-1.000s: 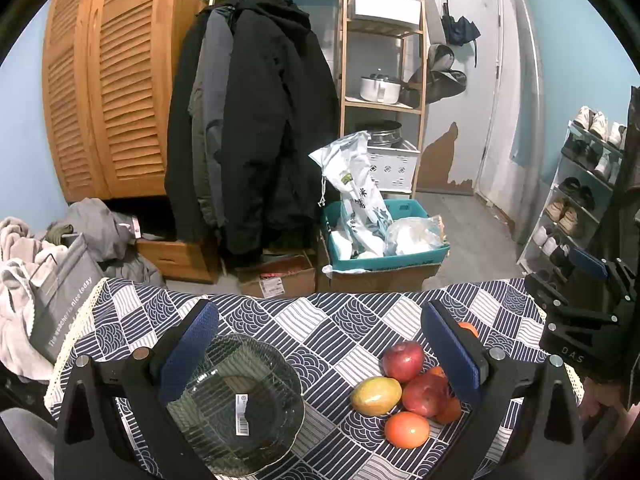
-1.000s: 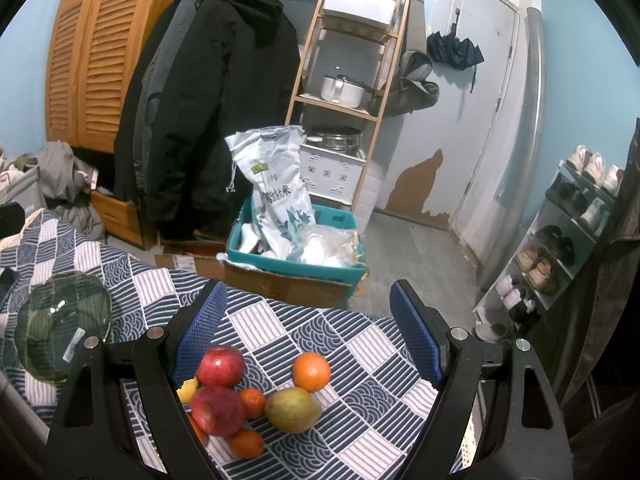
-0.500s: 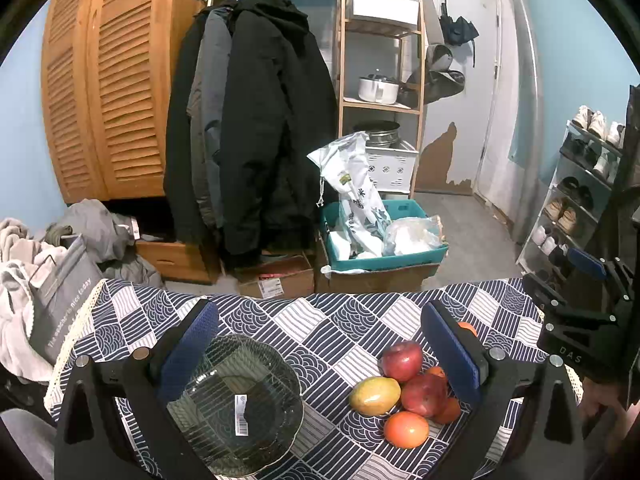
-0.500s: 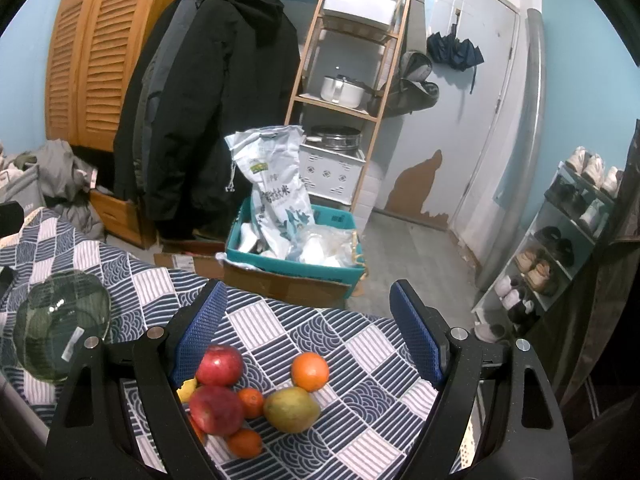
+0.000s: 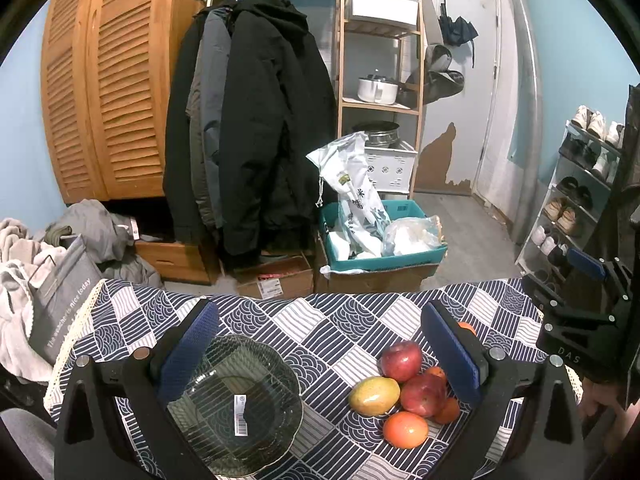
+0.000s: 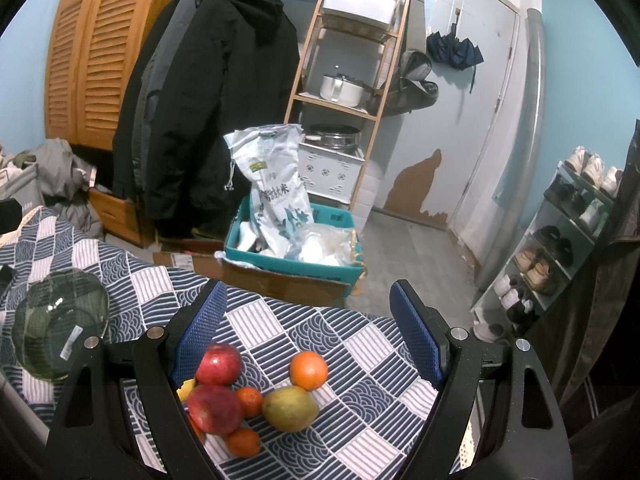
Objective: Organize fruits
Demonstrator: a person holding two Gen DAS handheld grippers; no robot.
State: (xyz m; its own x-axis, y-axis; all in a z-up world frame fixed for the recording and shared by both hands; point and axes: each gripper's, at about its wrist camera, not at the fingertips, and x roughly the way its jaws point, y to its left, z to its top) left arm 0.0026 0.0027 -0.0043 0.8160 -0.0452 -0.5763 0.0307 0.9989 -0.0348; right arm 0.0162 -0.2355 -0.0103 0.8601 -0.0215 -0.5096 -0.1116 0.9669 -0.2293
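A pile of fruit lies on the patterned tablecloth: two red apples (image 6: 218, 364) (image 6: 215, 409), a mango (image 6: 291, 408), an orange (image 6: 308, 370) and small tangerines (image 6: 249, 401). In the left wrist view the same pile shows a mango (image 5: 374, 395), apples (image 5: 401, 360) and an orange fruit (image 5: 405, 429). An empty clear glass bowl (image 5: 234, 404) sits to the left of the pile. My left gripper (image 5: 320, 354) hovers open above bowl and fruit. Above the fruit my right gripper (image 6: 308, 336) stands open, holding nothing.
The table's far edge drops to a floor with a teal crate (image 6: 294, 258) of bags on a cardboard box. Coats (image 5: 256, 128), a wooden shelf (image 5: 380, 80) and a shoe rack (image 6: 560, 240) stand beyond. Clothes and a grey bag (image 5: 60, 292) lie at the left.
Both views shift only slightly; the fruit and the bowl have not moved, and both grippers stay open.
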